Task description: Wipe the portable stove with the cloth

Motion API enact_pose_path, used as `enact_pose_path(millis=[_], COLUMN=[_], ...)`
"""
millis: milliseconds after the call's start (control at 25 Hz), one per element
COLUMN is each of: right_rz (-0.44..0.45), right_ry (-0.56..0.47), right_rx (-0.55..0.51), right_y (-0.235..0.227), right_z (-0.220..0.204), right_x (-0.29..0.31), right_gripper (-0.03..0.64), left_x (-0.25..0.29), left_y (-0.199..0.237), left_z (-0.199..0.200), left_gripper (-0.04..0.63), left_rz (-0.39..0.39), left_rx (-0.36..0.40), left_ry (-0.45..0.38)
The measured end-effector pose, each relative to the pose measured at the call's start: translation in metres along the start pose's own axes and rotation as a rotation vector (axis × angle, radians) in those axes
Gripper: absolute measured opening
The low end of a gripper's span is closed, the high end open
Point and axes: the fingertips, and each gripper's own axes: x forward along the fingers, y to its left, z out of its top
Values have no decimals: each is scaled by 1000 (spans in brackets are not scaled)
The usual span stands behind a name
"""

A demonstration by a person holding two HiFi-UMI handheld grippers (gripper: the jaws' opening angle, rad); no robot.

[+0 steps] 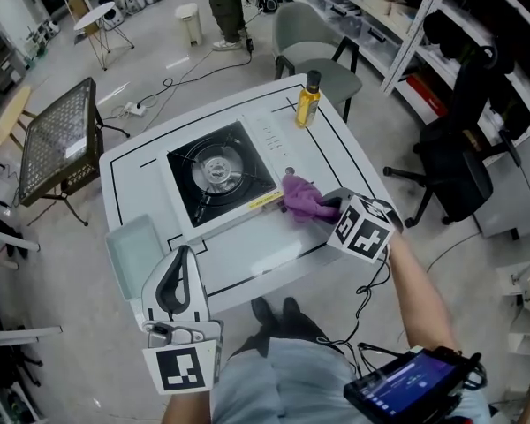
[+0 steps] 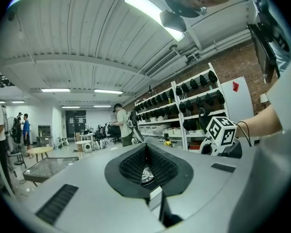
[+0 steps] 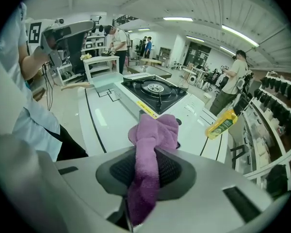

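stove [image 1: 219, 173]: portable single-burner unit with a black top plate and a white side panel, set askew near the middle of the white bench [image 1: 247, 259].
cloth [image 1: 300, 198]: purple and bunched, lying at the stove's front right corner, just beside a dark knob [image 1: 290, 171] on the white panel. its near end runs back into the right claw.
right claw [image 3: 145, 164]: closed on the cloth. in the right gripper view a strip of purple fabric runs down between the two dark pads and the rest bulges out ahead of them. the claw is held low over the bench, to the right of the stove.
left claw [image 2: 146, 152]: jaws together with nothing gripped. it is held at the near left corner of the bench, well apart from the stove and the cloth.
bottle [image 1: 308, 100]: yellow with a dark cap, upright near the far edge of the bench, beyond the stove's white panel.
tray [image 1: 132, 250]: pale and shallow, on the left edge of the bench, just beyond the left claw.
surroundings: a grey chair [image 1: 311, 38] behind the bench, and a person [image 1: 225, 7] standing farther back on the floor.
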Motion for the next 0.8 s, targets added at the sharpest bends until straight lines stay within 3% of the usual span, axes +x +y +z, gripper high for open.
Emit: enact_pose_path(millis=[200, 480, 800], right_rz=[-11, -133, -206], right_ry=[-65, -138, -149], right_rx=[26, 33, -9], right_y=[-3, -28, -53], right_z=[-6, -3, 7], right_x=[-35, -102, -103], right_gripper=[106, 106, 106], left_x=[-16, -42, -58], left_y=[-21, -41, -34], left_z=[6, 37, 35], left_gripper=[18, 18, 18], left_rz=[26, 104, 167], left_rx=[-12, 3, 28], left_ry=[29, 4, 26])
